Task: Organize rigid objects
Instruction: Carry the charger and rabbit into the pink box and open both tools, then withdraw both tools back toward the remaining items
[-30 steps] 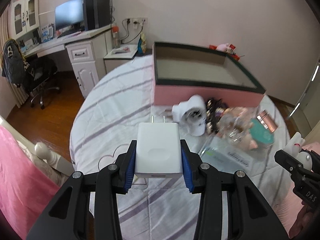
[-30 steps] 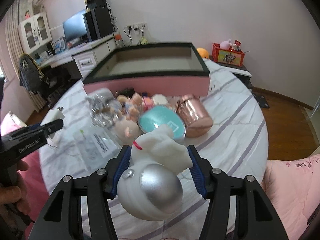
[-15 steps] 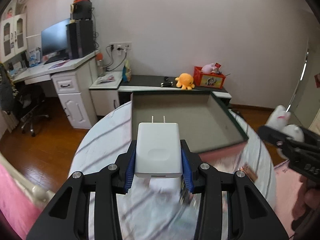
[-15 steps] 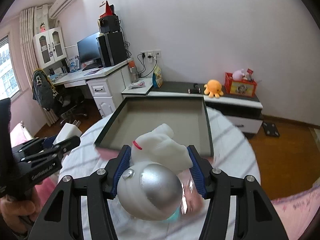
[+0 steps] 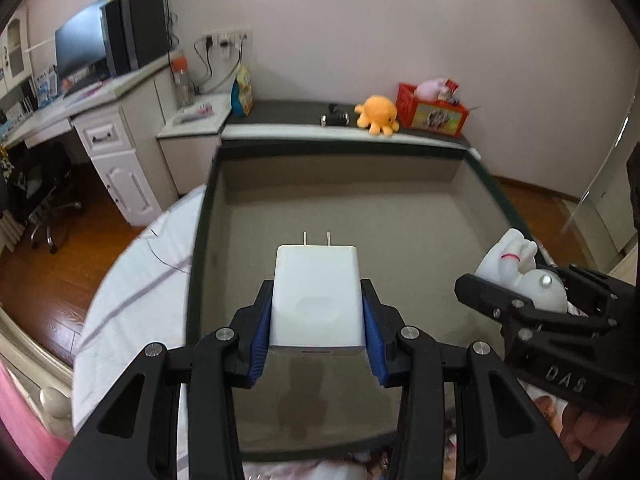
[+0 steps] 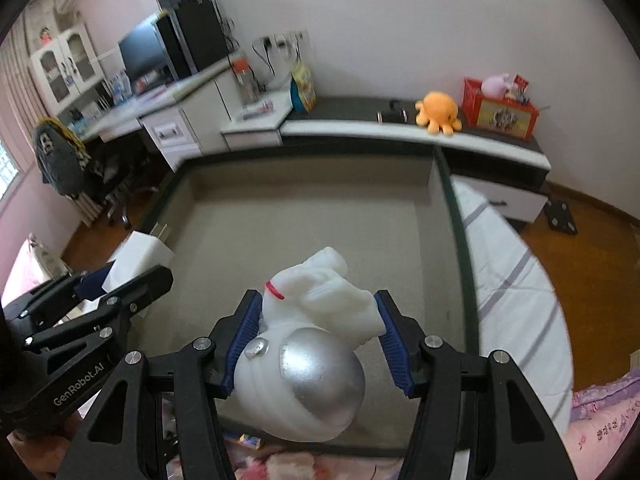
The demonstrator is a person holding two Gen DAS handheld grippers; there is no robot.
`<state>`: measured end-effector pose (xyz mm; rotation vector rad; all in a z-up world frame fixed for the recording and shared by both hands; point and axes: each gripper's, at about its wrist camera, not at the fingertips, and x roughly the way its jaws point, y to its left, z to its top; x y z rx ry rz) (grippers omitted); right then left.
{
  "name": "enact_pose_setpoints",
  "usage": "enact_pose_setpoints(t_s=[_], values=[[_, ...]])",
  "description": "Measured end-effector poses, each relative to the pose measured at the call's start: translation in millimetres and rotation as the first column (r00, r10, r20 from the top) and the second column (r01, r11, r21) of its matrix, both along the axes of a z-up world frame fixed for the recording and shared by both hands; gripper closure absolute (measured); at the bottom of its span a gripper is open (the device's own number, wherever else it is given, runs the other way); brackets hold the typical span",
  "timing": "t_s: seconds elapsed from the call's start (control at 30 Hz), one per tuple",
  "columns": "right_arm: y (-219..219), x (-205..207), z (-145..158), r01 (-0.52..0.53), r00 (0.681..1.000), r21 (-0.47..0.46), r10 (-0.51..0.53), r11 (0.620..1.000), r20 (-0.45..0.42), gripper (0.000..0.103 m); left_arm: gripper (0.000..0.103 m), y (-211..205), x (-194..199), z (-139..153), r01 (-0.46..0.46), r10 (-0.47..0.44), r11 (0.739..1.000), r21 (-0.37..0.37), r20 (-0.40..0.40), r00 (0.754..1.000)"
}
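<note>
My left gripper (image 5: 316, 316) is shut on a white plug-in charger (image 5: 318, 300), its two prongs pointing away, held above the floor of the big dark-rimmed box (image 5: 208, 216). My right gripper (image 6: 320, 332) is shut on a white figurine with a silver dome (image 6: 308, 344) and a thin red band, also over the box (image 6: 452, 216). In the left wrist view the right gripper (image 5: 520, 284) and its figurine (image 5: 524, 272) hang at the box's right side. The right wrist view has the left gripper (image 6: 132, 272) with the charger (image 6: 138, 256) at the box's left rim. The box's floor looks bare.
The box stands on a round table with a striped white cloth (image 6: 516, 276). Behind it runs a low cabinet with an orange plush octopus (image 5: 378, 114) and a red box (image 5: 432, 110). A desk with a monitor (image 5: 84, 46) and a chair (image 5: 44, 188) stand at the left.
Both grippers have travelled forward from the clutter in front of the box to over its inside, each still gripping its object. The table items have dropped out of view below.
</note>
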<state>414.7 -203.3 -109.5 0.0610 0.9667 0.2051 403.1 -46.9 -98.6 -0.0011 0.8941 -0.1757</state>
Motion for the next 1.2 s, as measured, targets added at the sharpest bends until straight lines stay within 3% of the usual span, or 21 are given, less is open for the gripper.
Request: enact_pose_setpoints(t_s=[0.1, 0.13, 0.17, 0.23, 0.27, 0.37, 0.43, 0.47, 0.57, 0.67, 0.97, 1.2], values=[[0, 4, -12, 0.000, 0.999, -0.013, 0.000, 1.000, -0.036, 0.044, 0.061, -3, 5, -8, -0.008, 0.008, 1.000, 0.028, -0.009, 1.000], [-2, 5, -15, 0.005, 0.999, -0.014, -0.005, 1.000, -0.047, 0.044, 0.052, -3, 6, -8, -0.008, 0.008, 0.999, 0.033, -0.011, 1.000], [-4, 6, -17, 0.008, 0.998, -0.016, -0.009, 1.000, -0.056, 0.042, 0.034, -3, 5, -7, -0.008, 0.009, 0.999, 0.038, -0.006, 1.000], [-4, 6, -18, -0.002, 0.998, -0.009, 0.002, 1.000, -0.067, 0.035, 0.013, -1, -3, 1, -0.037, 0.034, 0.996, 0.080, 0.042, 0.999], [-4, 6, -18, -0.007, 0.998, -0.009, 0.006, 1.000, -0.069, 0.034, 0.007, 2, -5, 6, -0.047, 0.040, 0.994, 0.095, 0.067, 0.997], [-3, -2, -12, -0.016, 0.998, 0.027, 0.018, 1.000, -0.063, 0.024, 0.001, 14, -17, 21, -0.057, 0.049, 0.995, 0.081, 0.106, 0.993], [-2, -8, -3, -0.009, 0.999, 0.033, 0.010, 0.999, -0.033, 0.013, 0.000, 24, -32, 35, -0.065, 0.057, 0.997, 0.053, 0.138, 0.989], [0, -11, 2, 0.002, 1.000, 0.025, -0.001, 1.000, -0.011, 0.000, 0.000, 29, -40, 43, -0.067, 0.061, 0.997, 0.033, 0.157, 0.986], [-7, -29, 23, 0.009, 0.999, 0.106, -0.015, 0.994, 0.051, 0.000, 0.000, 41, -71, 68, -0.092, 0.087, 0.996, 0.011, 0.217, 0.972], [-8, -55, 48, 0.014, 0.991, 0.127, -0.030, 0.992, 0.128, 0.000, 0.000, 50, -105, 89, -0.102, 0.100, 0.995, -0.006, 0.276, 0.956], [-9, -147, 111, 0.053, 0.947, 0.086, -0.078, 0.995, 0.313, 0.000, 0.000, 63, -187, 119, -0.131, 0.135, 0.991, -0.037, 0.358, 0.924], [-11, -219, 131, 0.108, 0.901, 0.023, -0.107, 0.994, 0.421, 0.000, 0.000, 58, -236, 119, -0.166, 0.171, 0.985, -0.047, 0.391, 0.904]])
